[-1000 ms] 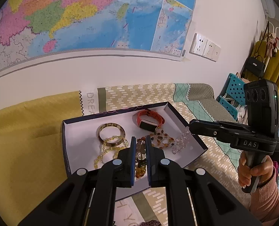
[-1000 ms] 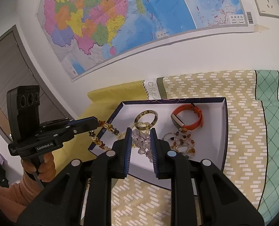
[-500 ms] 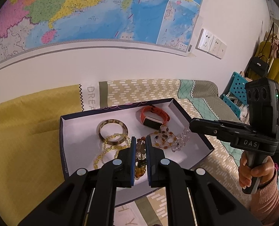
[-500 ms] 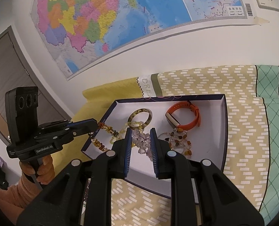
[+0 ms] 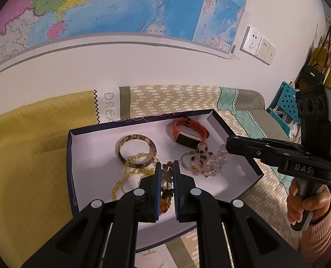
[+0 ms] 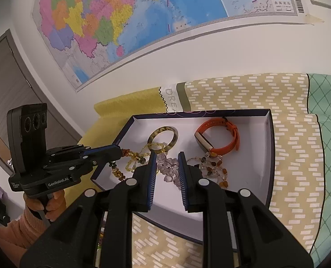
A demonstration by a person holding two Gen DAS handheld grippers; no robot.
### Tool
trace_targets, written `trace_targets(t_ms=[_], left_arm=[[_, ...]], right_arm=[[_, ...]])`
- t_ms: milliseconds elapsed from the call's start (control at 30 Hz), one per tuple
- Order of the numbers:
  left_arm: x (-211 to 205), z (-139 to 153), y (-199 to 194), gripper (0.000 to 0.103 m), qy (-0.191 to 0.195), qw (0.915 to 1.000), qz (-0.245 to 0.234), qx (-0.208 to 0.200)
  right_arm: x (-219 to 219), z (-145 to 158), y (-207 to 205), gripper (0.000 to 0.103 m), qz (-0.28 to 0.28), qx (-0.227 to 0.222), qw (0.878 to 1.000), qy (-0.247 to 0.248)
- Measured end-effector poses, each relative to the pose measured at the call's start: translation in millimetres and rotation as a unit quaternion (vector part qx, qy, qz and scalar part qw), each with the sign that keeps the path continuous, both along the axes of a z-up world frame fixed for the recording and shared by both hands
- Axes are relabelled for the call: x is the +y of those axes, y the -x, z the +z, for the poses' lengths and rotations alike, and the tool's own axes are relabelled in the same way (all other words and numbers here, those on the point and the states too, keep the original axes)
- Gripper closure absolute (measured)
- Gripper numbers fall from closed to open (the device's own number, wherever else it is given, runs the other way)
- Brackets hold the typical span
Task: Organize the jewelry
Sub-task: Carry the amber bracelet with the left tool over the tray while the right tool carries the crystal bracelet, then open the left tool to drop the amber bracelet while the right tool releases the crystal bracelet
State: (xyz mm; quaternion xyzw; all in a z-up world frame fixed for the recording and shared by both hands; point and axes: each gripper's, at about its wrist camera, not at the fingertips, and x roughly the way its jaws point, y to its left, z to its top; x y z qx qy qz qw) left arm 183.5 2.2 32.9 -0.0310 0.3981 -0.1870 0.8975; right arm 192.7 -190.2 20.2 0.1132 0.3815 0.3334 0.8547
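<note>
Left wrist view: left gripper (image 5: 165,169) clamped tight on amber beads (image 5: 166,187) over the box (image 5: 69,156). Right gripper (image 6: 166,163) pinches clear beads (image 6: 168,169), also inside the box.

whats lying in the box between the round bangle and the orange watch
Nothing: bare white box floor separates the bangle from the orange watch. The left wrist view shows the gap clearly, and the right wrist view agrees.
</note>
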Motion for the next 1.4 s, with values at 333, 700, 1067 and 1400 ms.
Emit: trace_targets(t_ms=[333,700,1067,1400], left_arm=[[-4,-9,-10,0.095,-0.014,0.9999,0.009,0.004],[-4,-24,-23,0.095,-0.039,0.9989,0.021,0.014],[3,-41,-33,0.091,-0.047,0.9972,0.043,0.040],[6,-33,-19,0.058,-0.053,0.9974,0.047,0.014]], right_arm=[[7,-13,-19,0.084,-0.010,0.015,1.000,0.021],[16,-24,-35,0.083,-0.018,0.020,0.998,0.050],[19,-35,-39,0.076,-0.031,0.026,0.997,0.068],[14,-27,-21,0.063,-0.033,0.011,0.998,0.059]])
